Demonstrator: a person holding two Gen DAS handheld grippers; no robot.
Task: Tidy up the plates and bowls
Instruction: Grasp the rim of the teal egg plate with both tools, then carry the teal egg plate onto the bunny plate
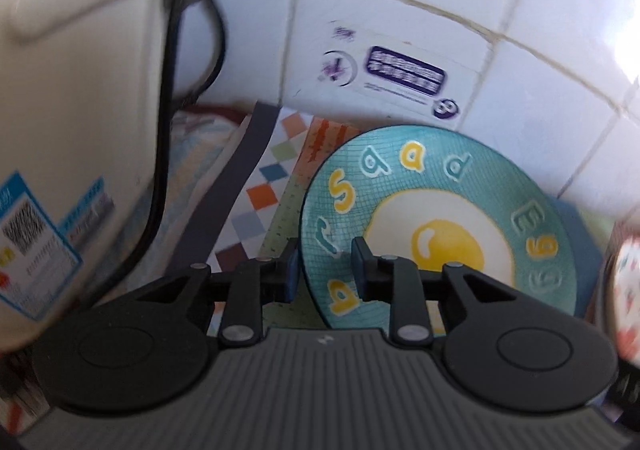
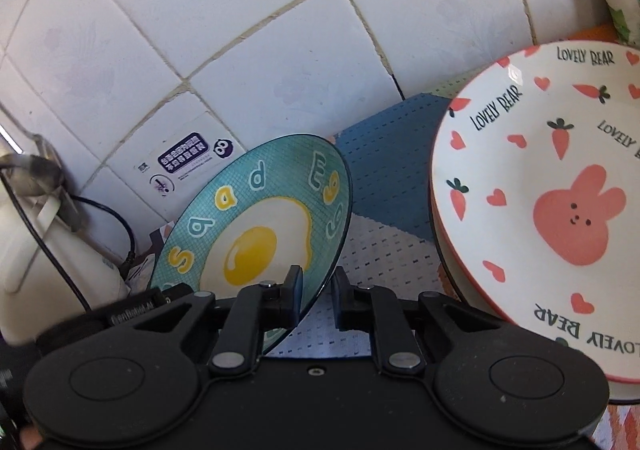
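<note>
Against white wall tiles (image 2: 248, 30), we pinch the tilted teal fried-egg ceramic plate (image 2: 256, 218) with both the left gripper (image 1: 325, 268) and the right gripper (image 2: 318, 290), probably next laying it onto the white bunny-print plate stack (image 2: 540, 210) at right.

The teal egg plate (image 2: 256, 218) I'm looking at is glazed ceramic, glossy, with a fine printed grid under the shine. At the right of the frame my bunny plate (image 2: 560, 210) is smooth white glaze catching a highlight near its rim. The wall tiles (image 2: 208, 22) behind are smooth with rough grey grout. My right gripper (image 2: 316, 296) is matt black plastic with bare metal pins; the mat (image 1: 260, 186) looks matt
</note>
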